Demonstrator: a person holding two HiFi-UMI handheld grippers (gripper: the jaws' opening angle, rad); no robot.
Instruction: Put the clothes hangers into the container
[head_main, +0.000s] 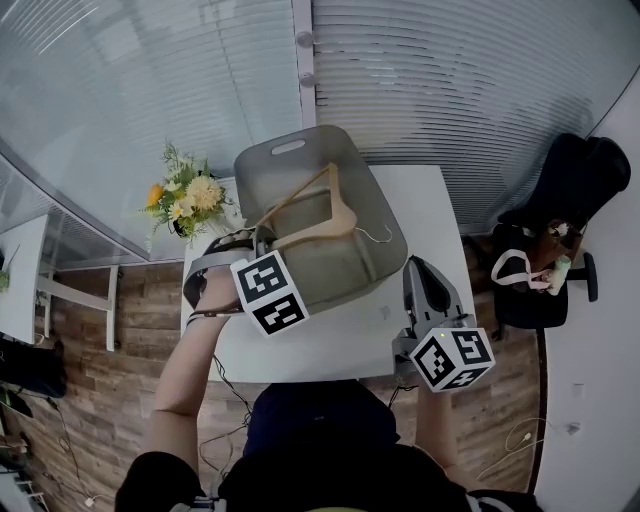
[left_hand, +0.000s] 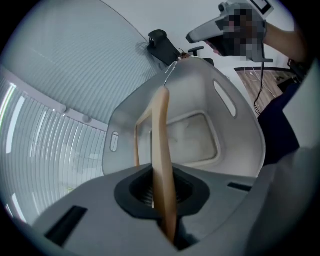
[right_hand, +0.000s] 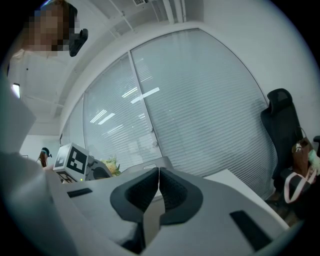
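Observation:
A wooden clothes hanger (head_main: 318, 213) with a metal hook hangs over the grey plastic container (head_main: 382, 268) on the white table. My left gripper (head_main: 258, 243) is shut on one end of it, at the container's near left rim. In the left gripper view the hanger (left_hand: 161, 150) runs straight out from between the jaws, over the container's bare bottom (left_hand: 192, 137). My right gripper (head_main: 428, 285) is shut and holds nothing, raised at the table's near right, its jaws (right_hand: 158, 192) pointing up and away.
A vase of yellow and white flowers (head_main: 186, 203) stands at the table's far left corner. A black office chair (head_main: 560, 215) with a bag stands to the right. Window blinds run along the far side. Wooden floor lies around the white table (head_main: 430, 215).

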